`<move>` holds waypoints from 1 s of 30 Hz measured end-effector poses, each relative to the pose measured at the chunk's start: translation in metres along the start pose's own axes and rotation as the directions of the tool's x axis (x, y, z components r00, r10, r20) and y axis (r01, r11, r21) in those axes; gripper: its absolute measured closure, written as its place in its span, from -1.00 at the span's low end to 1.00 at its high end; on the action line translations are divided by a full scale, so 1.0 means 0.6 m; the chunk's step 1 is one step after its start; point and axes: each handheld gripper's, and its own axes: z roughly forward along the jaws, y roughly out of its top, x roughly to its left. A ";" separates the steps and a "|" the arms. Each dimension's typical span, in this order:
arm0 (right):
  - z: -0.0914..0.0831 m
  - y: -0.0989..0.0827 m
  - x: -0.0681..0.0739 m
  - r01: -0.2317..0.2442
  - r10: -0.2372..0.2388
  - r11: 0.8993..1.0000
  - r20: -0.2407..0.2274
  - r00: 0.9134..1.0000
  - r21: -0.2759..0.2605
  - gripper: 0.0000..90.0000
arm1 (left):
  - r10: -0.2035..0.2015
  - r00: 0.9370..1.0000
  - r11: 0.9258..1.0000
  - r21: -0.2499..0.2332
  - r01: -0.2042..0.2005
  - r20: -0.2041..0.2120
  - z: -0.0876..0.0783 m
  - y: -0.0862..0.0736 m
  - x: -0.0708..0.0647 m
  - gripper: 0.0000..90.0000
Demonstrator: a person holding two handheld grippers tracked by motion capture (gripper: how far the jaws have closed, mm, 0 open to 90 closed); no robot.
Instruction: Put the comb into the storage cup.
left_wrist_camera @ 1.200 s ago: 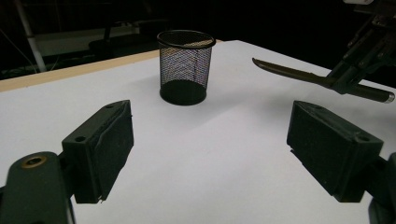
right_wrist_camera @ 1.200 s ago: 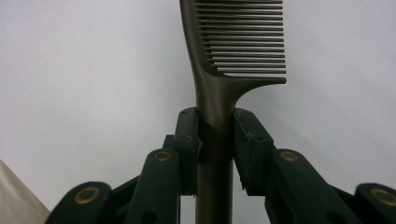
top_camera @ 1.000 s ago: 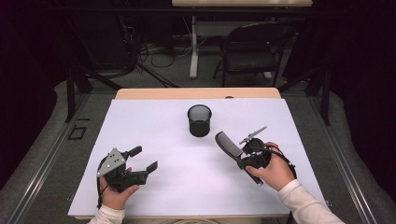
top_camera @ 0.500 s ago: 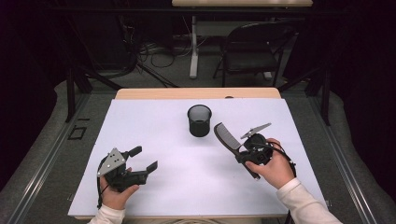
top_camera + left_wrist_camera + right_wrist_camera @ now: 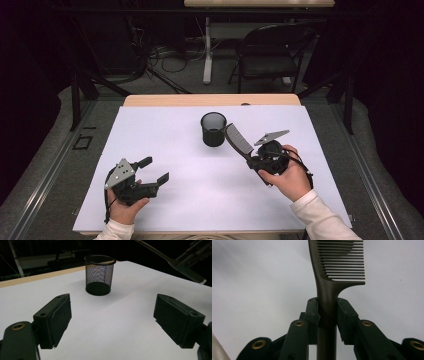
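The right gripper [image 5: 256,159] is clamped on the handle of a dark plastic comb with a row of fine teeth [image 5: 239,139]; in the right gripper view its two black jaws press the handle from both sides, and the comb [image 5: 329,277] rises straight out ahead of them, teeth turned to one side. The comb is held off the white tabletop [image 5: 200,200], slanting up and away from the gripper, its toothed end just beside a black wire-mesh cup [image 5: 213,129] (round, upright, standing ahead of the gripper). The left gripper [image 5: 152,172] rests low over the tabletop, well apart from the cup, its jaws spread wide with nothing between them; the cup [image 5: 99,275] stands straight ahead of it.
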 end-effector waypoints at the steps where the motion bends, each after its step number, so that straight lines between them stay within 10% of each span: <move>1: 0.000 0.001 0.001 0.001 -0.001 1.000 -0.001 1.000 -0.007 0.61 | 0.000 1.000 1.000 0.000 0.000 0.001 0.000 0.000 0.000 -0.67; 30: 0.006 0.036 0.057 0.125 -0.125 0.955 0.016 0.992 -0.268 0.61 | 0.006 1.000 1.000 0.003 -0.006 -0.002 0.001 -0.001 0.000 -0.67</move>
